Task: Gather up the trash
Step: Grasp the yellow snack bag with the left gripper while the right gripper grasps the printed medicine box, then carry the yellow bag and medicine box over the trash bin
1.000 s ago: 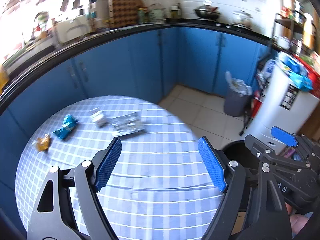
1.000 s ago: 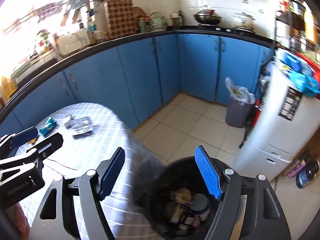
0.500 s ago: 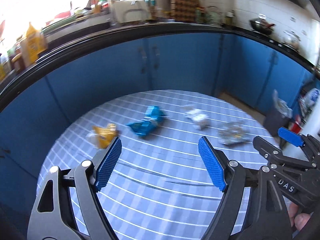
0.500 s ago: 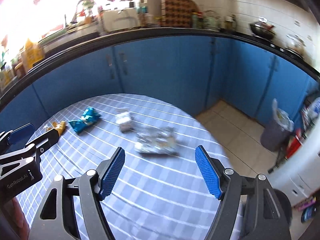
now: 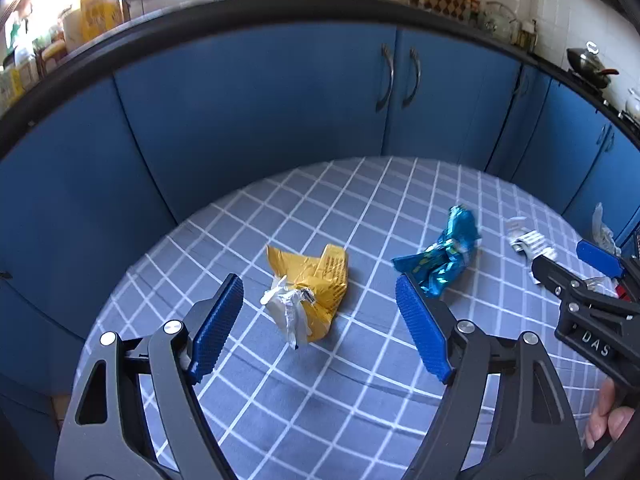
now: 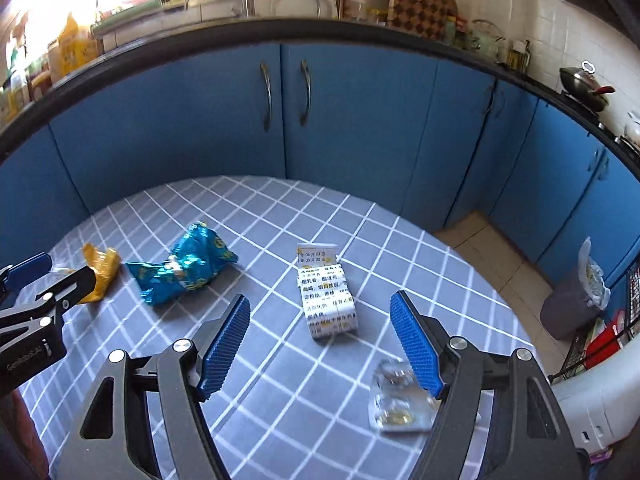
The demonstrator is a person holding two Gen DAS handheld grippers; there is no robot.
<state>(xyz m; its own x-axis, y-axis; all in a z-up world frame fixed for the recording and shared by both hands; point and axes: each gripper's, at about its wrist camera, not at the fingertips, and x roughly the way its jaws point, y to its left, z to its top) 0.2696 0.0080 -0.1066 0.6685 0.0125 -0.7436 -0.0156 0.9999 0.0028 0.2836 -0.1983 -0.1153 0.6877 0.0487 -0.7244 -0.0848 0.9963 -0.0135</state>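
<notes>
On the checked tabletop, the yellow wrapper lies straight ahead between the spread fingers of the left gripper, nearer than the right gripper, also spread.

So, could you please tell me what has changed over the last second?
Both open claws, left and right, swung from the black bin back over the checked round table, nearer the trash. The crumpled yellow wrapper and crumpled blue foil wrapper lie unmoved.

Blue curved kitchen cabinets w/ black countertop far; beige tiled floor right; bright window far left.
</notes>
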